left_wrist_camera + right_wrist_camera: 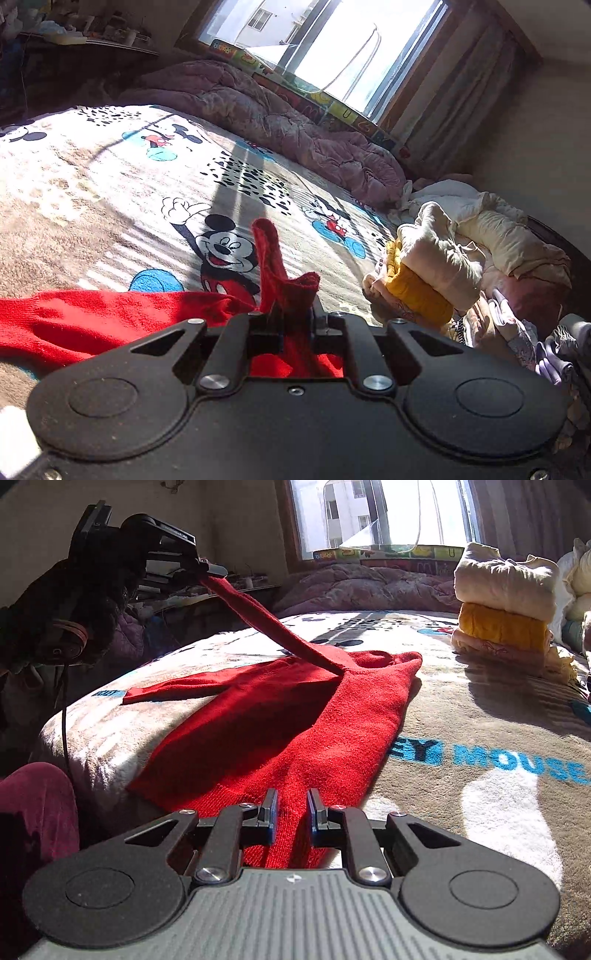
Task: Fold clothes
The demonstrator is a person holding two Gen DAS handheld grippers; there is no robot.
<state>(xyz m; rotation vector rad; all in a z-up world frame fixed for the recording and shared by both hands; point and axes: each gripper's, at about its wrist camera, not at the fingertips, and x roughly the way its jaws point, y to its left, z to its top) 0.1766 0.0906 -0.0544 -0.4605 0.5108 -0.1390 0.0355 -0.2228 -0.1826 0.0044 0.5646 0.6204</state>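
A red sweater (288, 716) lies flat on the Mickey Mouse blanket (461, 709), its hem toward the right wrist camera. My right gripper (293, 808) sits at the hem, jaws close together with a ridge of the red knit pinched between them. My left gripper (212, 572) is raised at the upper left, shut on the cuff of one sleeve (266, 624), which stretches taut down to the shoulder. In the left wrist view the left gripper (291, 314) has the red cuff (273, 258) sticking up from its jaws. The other sleeve (173, 690) lies flat to the left.
A stack of folded clothes (506, 602), cream on mustard yellow, stands at the right of the bed. Loose garments (517, 229) are heaped beyond it. A pink quilt (277, 114) lies along the window side. A person's maroon-clad leg (33, 812) is at the bed's left edge.
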